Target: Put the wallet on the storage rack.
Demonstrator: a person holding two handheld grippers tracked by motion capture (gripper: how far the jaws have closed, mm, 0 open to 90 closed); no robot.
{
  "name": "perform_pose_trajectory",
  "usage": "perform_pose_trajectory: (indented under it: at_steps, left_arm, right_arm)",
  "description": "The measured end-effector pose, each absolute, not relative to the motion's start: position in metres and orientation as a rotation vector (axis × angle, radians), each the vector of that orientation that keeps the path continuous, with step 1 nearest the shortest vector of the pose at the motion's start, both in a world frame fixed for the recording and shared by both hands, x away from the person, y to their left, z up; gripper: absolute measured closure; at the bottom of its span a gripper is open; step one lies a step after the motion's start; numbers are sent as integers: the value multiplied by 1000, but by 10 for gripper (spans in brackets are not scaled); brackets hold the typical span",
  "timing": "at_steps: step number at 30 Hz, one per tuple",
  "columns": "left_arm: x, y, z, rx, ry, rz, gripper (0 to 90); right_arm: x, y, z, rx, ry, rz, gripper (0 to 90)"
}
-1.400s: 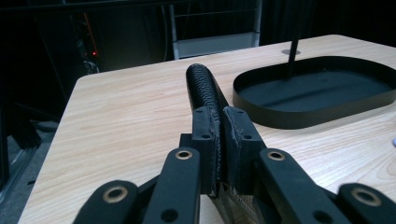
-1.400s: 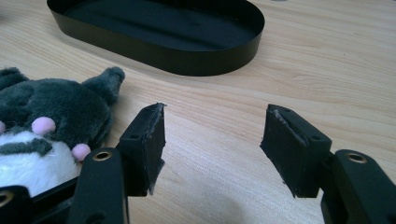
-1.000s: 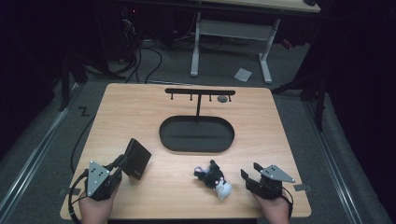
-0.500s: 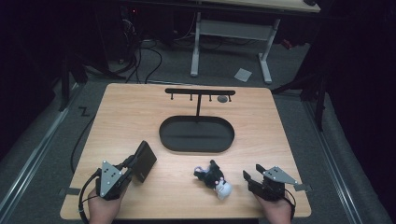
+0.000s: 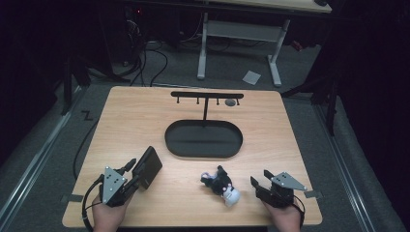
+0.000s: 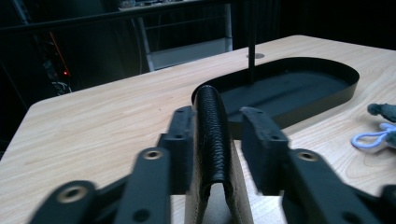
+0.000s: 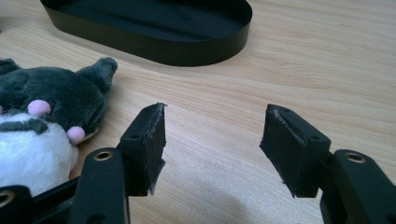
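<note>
Two things are in play on the bench [image 5: 145, 111], and neither has reached the black oval tray [image 5: 203, 142] or the hooked stand [image 5: 207, 94] rising from it; both look bare, apart from one small round piece near the bar's right end that I cannot identify. Nearest my left side, the black leather wallet [image 5: 149, 166] stands on edge on the wood, short of the tray. The left hand-held gripper [image 6: 219, 128] has just been opening its jaws with the wallet between them: one pad lies close against the leather, and the other shows a clear gap, so I judge the wallet released rather than pinched. Over to the right, the small plush toy [image 5: 223, 185] lies on the bench just beside the right hand-held gripper [image 7: 212, 126], whose jaws are spread with nothing between them. I'd call the wallet set down and the toy untouched, so most of the job is left.
</note>
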State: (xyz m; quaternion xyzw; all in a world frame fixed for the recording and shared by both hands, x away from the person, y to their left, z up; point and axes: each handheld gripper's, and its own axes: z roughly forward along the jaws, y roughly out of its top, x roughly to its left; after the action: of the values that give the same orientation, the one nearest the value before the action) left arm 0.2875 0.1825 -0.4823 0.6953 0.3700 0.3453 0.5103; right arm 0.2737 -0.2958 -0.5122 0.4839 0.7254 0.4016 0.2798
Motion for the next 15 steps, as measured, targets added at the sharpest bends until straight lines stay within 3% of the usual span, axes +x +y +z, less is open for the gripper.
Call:
perform_pose_trajectory:
  at_steps: [15]
  left_arm:
    - [291,190,-491,1688,939,768,489]
  right_arm:
    - [276,-294,-513,1294,1951,1081,395]
